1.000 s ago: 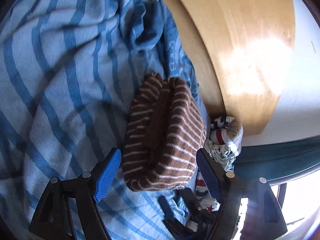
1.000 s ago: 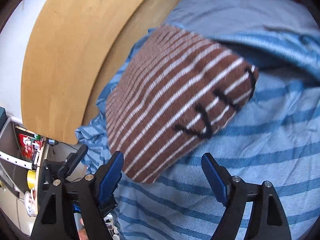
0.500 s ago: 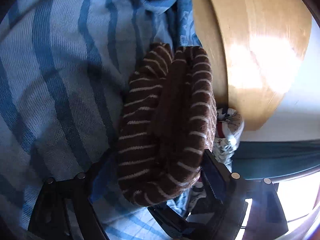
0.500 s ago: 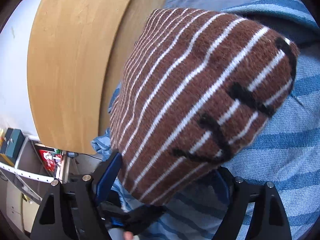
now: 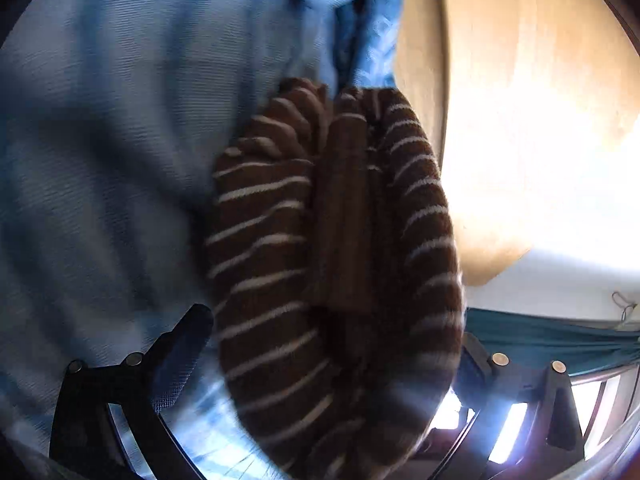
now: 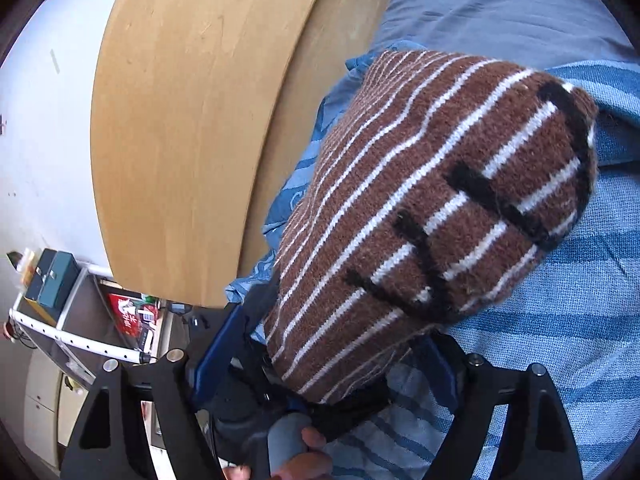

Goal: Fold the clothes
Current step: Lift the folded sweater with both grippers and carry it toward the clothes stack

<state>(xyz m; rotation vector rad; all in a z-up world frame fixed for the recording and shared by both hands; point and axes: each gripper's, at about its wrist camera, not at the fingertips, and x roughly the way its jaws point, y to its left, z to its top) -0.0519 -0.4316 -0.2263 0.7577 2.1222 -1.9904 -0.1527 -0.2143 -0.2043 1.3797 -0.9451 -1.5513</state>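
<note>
Both tongs, left tongs [image 5: 332,344] and right tongs [image 6: 320,364], spread wide, straddle the folded brown striped sweater [image 6: 432,208], its long axis toward twelve o'clock (left view blurred).

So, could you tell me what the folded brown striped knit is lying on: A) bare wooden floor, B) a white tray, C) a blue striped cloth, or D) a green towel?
C: in the right wrist view, the brown knit lies on the blue striped cloth, beside the wooden board.
</note>
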